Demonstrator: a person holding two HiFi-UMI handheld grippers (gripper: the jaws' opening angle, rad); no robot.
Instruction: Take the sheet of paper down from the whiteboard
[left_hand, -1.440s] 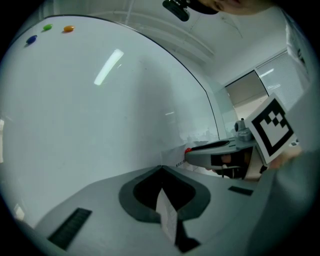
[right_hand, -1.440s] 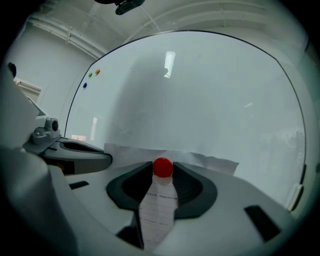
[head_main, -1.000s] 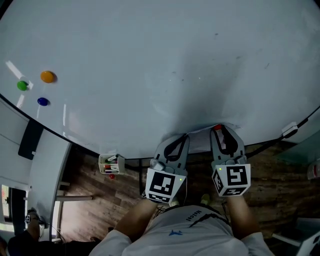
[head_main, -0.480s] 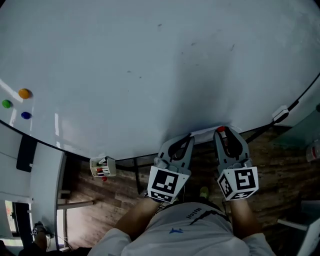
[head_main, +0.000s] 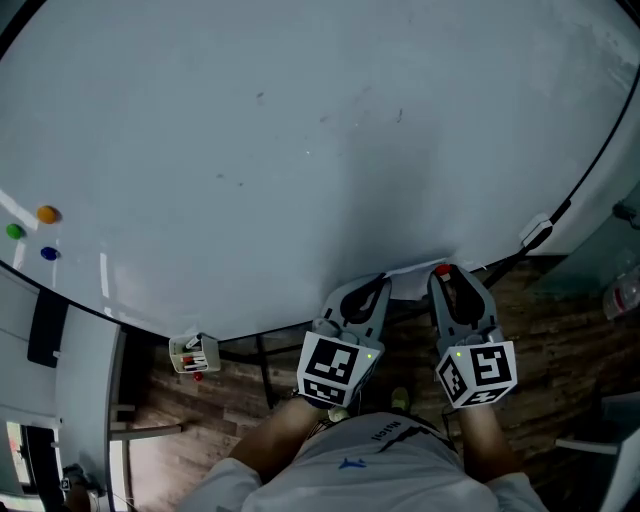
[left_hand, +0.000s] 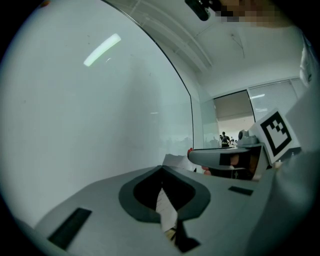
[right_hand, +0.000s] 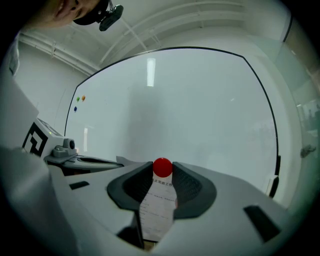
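The white sheet of paper (head_main: 408, 271) hangs between my two grippers, just below the bottom rim of the whiteboard (head_main: 300, 150). My left gripper (head_main: 376, 284) is shut on the sheet's left edge, and a strip of paper (left_hand: 167, 212) shows between its jaws. My right gripper (head_main: 446, 272) is shut on the printed paper (right_hand: 157, 207), with a round red magnet (right_hand: 162, 167) pinched at its tips. That magnet (head_main: 441, 268) shows as a red dot in the head view. The two grippers are side by side, pointing toward the board.
Orange (head_main: 47, 213), green (head_main: 14, 231) and blue (head_main: 48, 253) magnets stick to the board's far left. A small marker holder (head_main: 190, 353) hangs under the board's lower edge. A clip (head_main: 536, 232) sits on the rim at right. Wooden floor lies below.
Both grippers, still holding the paper, have dropped slightly in the view and come further off the board. The head camera shifted, so the board magnets slid left and down.
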